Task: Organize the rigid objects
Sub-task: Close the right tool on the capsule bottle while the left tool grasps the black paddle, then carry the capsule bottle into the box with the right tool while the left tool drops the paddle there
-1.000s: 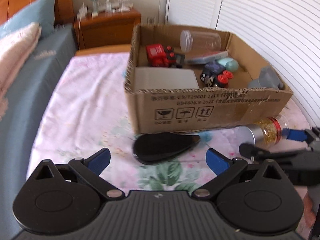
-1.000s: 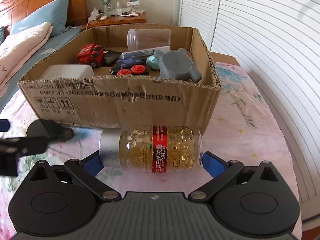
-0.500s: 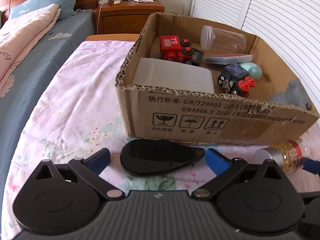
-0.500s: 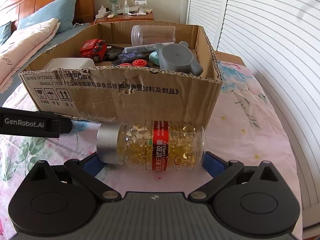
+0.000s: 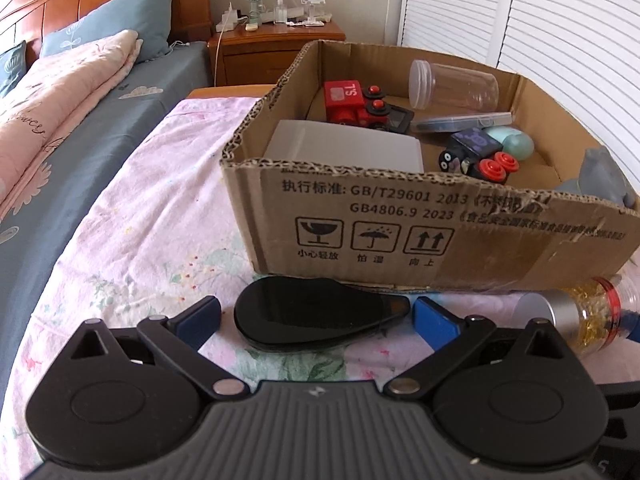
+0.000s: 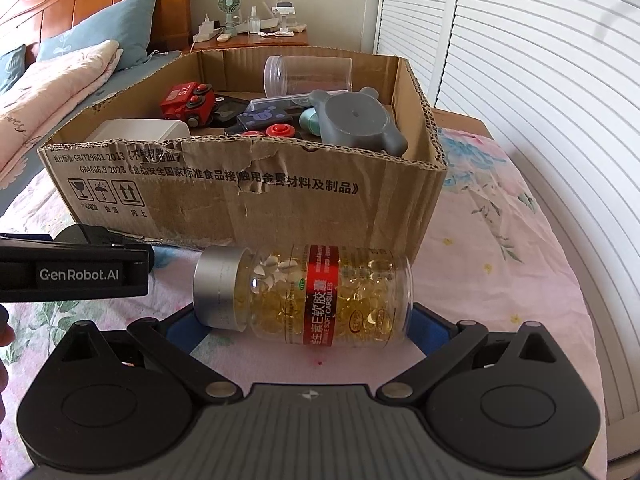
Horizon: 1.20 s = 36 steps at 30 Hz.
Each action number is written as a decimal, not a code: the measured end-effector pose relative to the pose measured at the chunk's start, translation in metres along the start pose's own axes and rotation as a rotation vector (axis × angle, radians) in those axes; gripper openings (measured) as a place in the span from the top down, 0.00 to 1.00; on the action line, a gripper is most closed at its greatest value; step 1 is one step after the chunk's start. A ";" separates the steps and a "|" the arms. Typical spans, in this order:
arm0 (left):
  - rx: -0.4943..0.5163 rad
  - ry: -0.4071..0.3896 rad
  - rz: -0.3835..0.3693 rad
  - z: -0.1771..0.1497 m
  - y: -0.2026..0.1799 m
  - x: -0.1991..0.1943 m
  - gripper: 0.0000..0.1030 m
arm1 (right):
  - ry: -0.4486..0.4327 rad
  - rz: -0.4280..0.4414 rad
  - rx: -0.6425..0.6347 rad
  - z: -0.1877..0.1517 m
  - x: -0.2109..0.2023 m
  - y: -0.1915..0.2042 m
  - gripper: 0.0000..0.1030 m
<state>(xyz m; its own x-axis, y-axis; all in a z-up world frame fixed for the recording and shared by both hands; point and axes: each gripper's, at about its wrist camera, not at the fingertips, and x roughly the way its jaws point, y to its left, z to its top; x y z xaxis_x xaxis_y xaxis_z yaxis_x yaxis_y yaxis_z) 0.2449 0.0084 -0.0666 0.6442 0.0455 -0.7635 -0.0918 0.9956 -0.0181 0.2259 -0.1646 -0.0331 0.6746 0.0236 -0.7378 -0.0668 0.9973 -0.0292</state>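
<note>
While both jaws gape, floral bedspread [image 5: 132, 240] seemingly bears cardboard box [image 5: 400, 232], bottle [image 6: 316, 296].

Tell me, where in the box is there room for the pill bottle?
Bare floor shows in the cardboard box near its right wall, between the teal egg and the grey toy. The left and middle are crowded.

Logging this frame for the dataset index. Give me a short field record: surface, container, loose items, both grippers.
surface: floral bedsheet
container: cardboard box, open top, toys and jars inside
loose item 1: black teardrop object, lying in front of the box
loose item 2: capsule bottle, on its side, silver cap to the left
left gripper: open, fingers either side of the teardrop object
right gripper: open, straddling the bottle
</note>
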 end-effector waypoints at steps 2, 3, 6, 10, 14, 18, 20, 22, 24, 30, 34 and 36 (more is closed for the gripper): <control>0.006 -0.007 -0.004 -0.001 -0.001 -0.002 0.07 | -0.008 -0.005 -0.010 0.000 0.000 0.001 0.00; 0.010 -0.011 -0.006 -0.001 -0.001 -0.003 0.09 | -0.012 -0.008 -0.016 -0.001 -0.001 0.002 0.00; 0.022 -0.024 -0.016 -0.003 -0.002 -0.005 0.13 | -0.021 -0.010 -0.022 0.000 -0.001 0.003 0.00; 0.030 -0.032 -0.025 -0.003 -0.001 -0.004 0.13 | -0.020 0.007 -0.030 0.002 -0.001 0.003 0.05; 0.045 -0.038 -0.033 -0.004 0.000 -0.005 0.13 | -0.019 0.006 -0.039 0.002 -0.001 0.005 0.05; 0.081 -0.046 -0.046 -0.005 0.001 -0.006 0.13 | -0.012 0.018 -0.039 0.004 -0.002 0.004 0.06; 0.110 -0.047 -0.055 -0.005 0.002 -0.007 0.14 | -0.007 0.027 -0.046 0.004 -0.004 0.003 0.07; 0.137 -0.041 -0.067 -0.004 0.003 -0.008 0.14 | 0.003 0.041 -0.054 0.004 -0.006 0.001 0.07; 0.166 -0.025 -0.089 -0.004 0.006 -0.009 0.14 | 0.016 0.062 -0.056 0.004 -0.008 -0.001 0.07; 0.259 -0.022 -0.160 0.001 0.011 -0.026 0.14 | 0.031 0.104 -0.074 0.006 -0.024 -0.007 0.07; 0.299 -0.008 -0.223 0.011 0.016 -0.044 0.14 | 0.014 0.123 -0.111 0.012 -0.045 -0.009 0.07; 0.317 -0.010 -0.248 0.018 0.018 -0.054 0.14 | -0.005 0.132 -0.128 0.019 -0.057 -0.009 0.07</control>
<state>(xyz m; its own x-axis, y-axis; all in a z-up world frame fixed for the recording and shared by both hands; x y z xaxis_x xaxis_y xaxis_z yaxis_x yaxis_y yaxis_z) 0.2219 0.0256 -0.0139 0.6247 -0.1997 -0.7549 0.3048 0.9524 0.0002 0.2018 -0.1737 0.0220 0.6574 0.1546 -0.7375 -0.2482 0.9685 -0.0182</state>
